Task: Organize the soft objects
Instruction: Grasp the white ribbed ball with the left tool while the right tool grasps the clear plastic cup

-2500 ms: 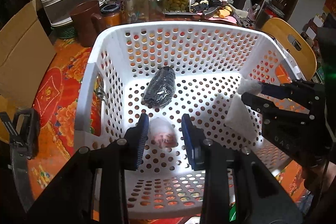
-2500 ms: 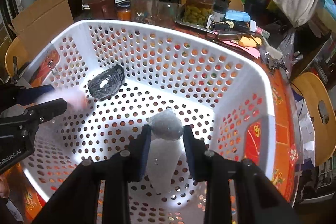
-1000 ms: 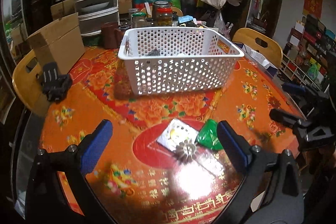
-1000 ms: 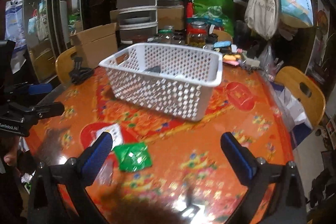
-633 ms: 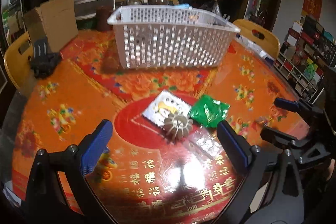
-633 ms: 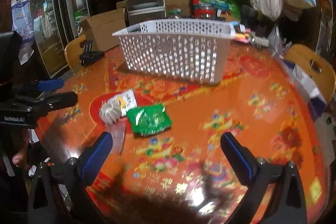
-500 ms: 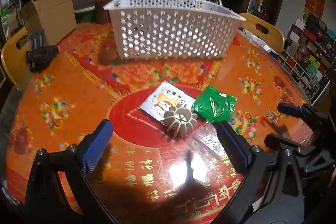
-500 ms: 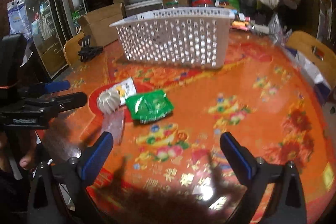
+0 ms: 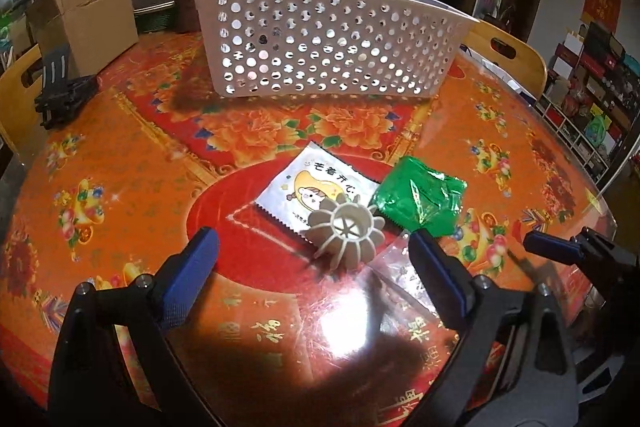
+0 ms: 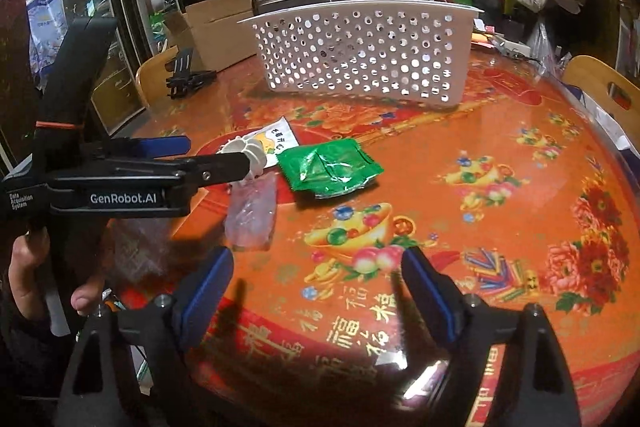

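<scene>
Dim room, overhead glare on glossy table [image 9: 120,155], dark vignetted fisheye corners, soft shadows

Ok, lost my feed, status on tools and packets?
Left tool open, empty. Right tool open, empty, just narrowing. Green packet and white packet on table, outside basket. Nothing blocking.

On the table [image 9: 120,187], a basket [image 9: 320,39] is sitting at twelve o'clock. Nearer, a printed packet [image 9: 316,187] is lying centrally, a ribbed wheel [image 9: 346,233] overlapping its near corner (touching), a foil pouch [image 9: 420,201] lying at three o'clock of both.
</scene>
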